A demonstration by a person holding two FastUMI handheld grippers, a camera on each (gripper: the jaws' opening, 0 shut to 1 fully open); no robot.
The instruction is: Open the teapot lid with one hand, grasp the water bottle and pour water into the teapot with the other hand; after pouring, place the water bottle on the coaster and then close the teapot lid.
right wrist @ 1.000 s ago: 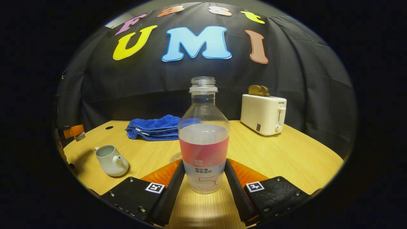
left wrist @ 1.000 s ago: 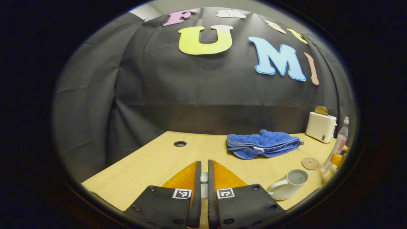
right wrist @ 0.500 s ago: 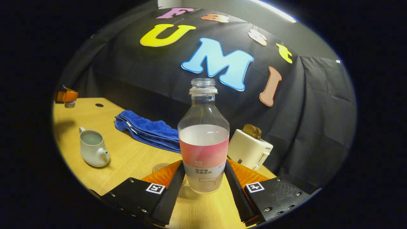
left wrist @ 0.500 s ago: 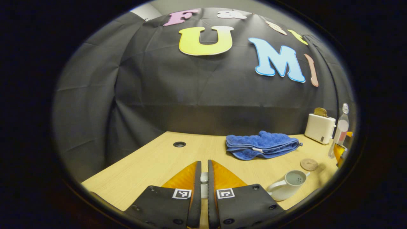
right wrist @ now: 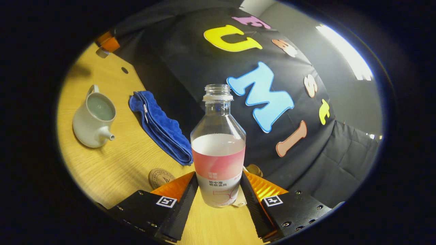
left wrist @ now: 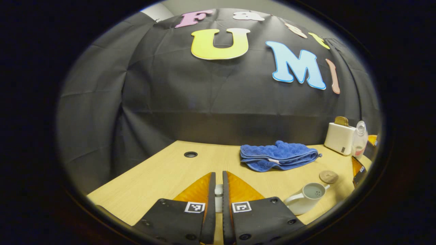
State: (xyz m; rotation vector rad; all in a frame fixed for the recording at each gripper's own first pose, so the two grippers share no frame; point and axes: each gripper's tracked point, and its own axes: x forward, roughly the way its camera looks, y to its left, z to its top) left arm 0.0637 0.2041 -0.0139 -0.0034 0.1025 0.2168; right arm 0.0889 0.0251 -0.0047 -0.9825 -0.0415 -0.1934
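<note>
Right gripper view: right gripper (right wrist: 218,194) jaws clamp 1 water bottle (right wrist: 218,149), uncapped, tilted above tabletop (right wrist: 112,170). Left gripper view: left gripper (left wrist: 218,190) jaws pinch lid (left wrist: 218,194); open teapot (left wrist: 306,200), 1 coaster (left wrist: 328,177), towel (left wrist: 277,156), toaster (left wrist: 339,137) beyond.

Hand-held gripper (right wrist: 218,190): black screwed plates, square tag markers.
</note>
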